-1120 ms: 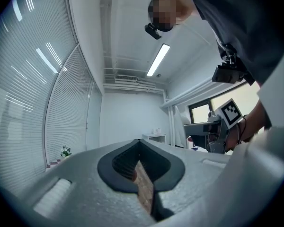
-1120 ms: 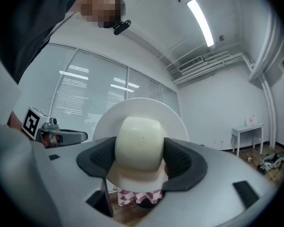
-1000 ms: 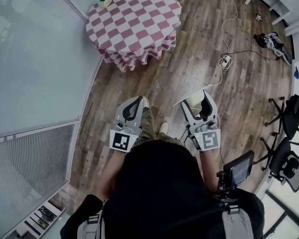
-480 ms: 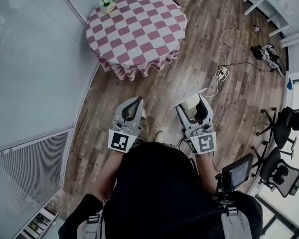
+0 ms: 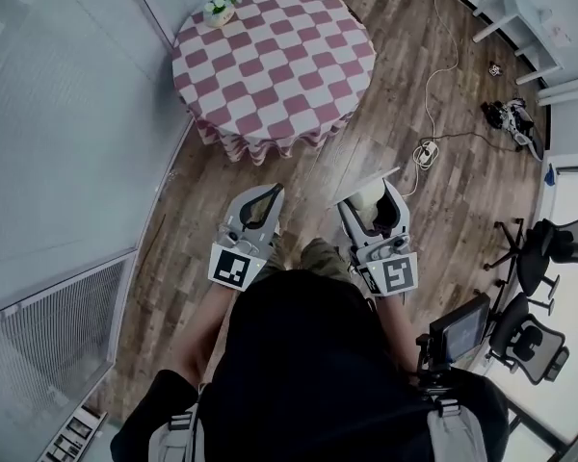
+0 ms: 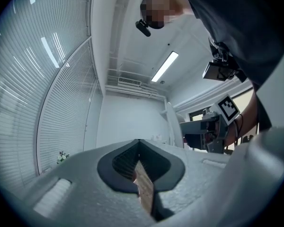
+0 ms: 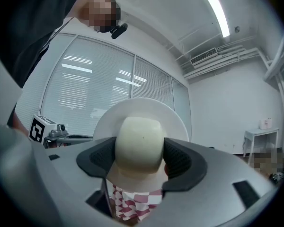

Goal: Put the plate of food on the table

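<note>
Head view: a person in a dark top stands on a brown wooden plank floor (image 5: 433, 229) with a tool in each hand. The left hand-held gripper (image 5: 269, 193) points forward with its jaws pressed together and nothing in them. The right hand-held gripper (image 5: 372, 198) carries a white round plate (image 5: 359, 188), seen edge-on and tilted, with a pale cream rounded lump of food (image 5: 370, 202) on it. The plate hangs in the air over the floor, well apart from the round surface draped in a red-and-white checked cloth (image 5: 279, 65). A small pot of green and white flowers (image 5: 219, 4) stands at that surface's far left edge.

Left gripper view: the left hand-held gripper (image 6: 139, 143) has its dark pads meeting at the tips, with only a sliver of floor showing behind them. The other tool's black-and-white marker cube (image 6: 228, 109) shows at right.

Right gripper view: the right hand-held gripper (image 7: 142, 148) pinches the lump of food (image 7: 141, 143) from both sides. The plate (image 7: 142, 109) stands as a full disc behind the food, facing the camera. The checked cloth (image 7: 132, 200) shows below the plate's lower rim, between the jaws.
</note>
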